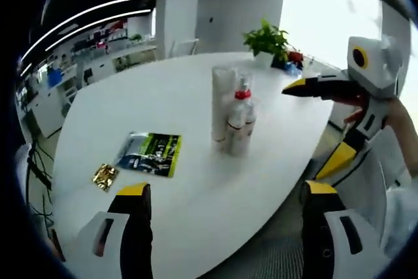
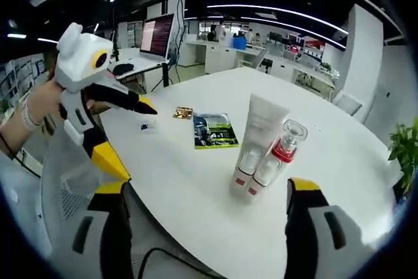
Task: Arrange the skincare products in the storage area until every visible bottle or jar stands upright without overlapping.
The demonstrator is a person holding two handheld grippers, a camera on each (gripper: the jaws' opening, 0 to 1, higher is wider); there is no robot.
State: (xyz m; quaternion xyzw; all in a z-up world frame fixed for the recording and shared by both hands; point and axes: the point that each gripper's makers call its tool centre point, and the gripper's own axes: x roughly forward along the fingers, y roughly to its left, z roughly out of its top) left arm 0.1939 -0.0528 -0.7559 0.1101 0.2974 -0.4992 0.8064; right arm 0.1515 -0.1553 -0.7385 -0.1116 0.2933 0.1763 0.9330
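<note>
A tight cluster of skincare products stands upright on the white oval table [image 1: 117,109]: a tall white tube [image 1: 222,99], a clear spray bottle with a red collar [image 1: 242,106] and small clear bottles [image 1: 236,136] pressed against them. In the right gripper view the tube [image 2: 262,125], spray bottle [image 2: 285,151] and small bottles [image 2: 248,171] stand just ahead. My left gripper [image 1: 226,227] is open, held off the table's near edge with nothing between its jaws. My right gripper [image 2: 210,223] is open too, and it reaches in from the right [image 1: 305,132] beside the cluster.
A green sachet [image 1: 150,153] and a small gold sachet [image 1: 104,176] lie flat on the table left of the bottles. A potted plant [image 1: 266,40] stands at the far end. Grey chairs [image 2: 72,181] sit along the table edge; office desks and monitors lie beyond.
</note>
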